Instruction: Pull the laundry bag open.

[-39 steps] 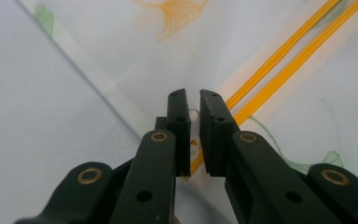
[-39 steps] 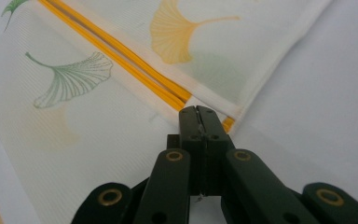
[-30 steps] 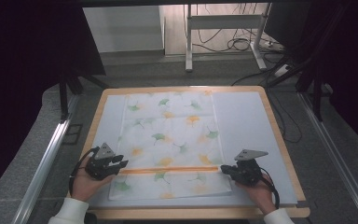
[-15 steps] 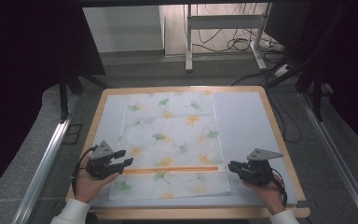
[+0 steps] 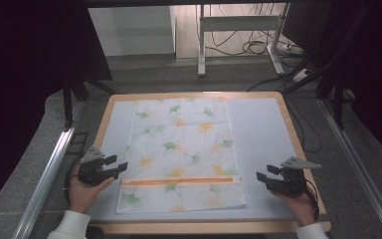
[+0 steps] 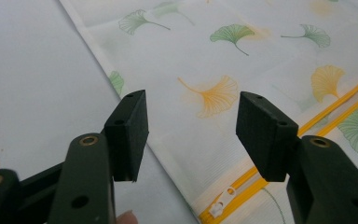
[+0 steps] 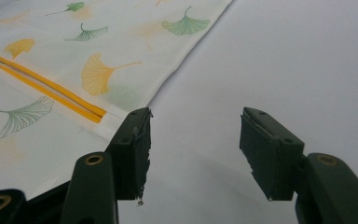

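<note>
A white mesh bag (image 5: 181, 149) printed with green and orange ginkgo leaves lies flat on the white mat, its orange zipper (image 5: 179, 181) running across near the front. My left gripper (image 5: 115, 163) sits at the bag's left edge, open. Its jaws have just been opening and hover over the bag's edge (image 6: 242, 60) and zipper pull (image 6: 219, 207) without pressing on them. My right gripper (image 5: 267, 173) stands to the right of the bag, open, its jaws also just opened. They hold nothing, with the bag's corner (image 7: 74, 56) beside its left jaw.
The white mat (image 5: 258, 129) covers a wooden-rimmed table (image 5: 288, 124). Metal rails (image 5: 45, 174) run along both sides. Behind the table stand a desk frame (image 5: 201, 40) and loose cables (image 5: 253, 47) on the floor. Dark screens flank the area.
Both hands have slid outward, the left one to the left and the right one to the right, away from the bag. Both pairs of jaws stand wider than before.
</note>
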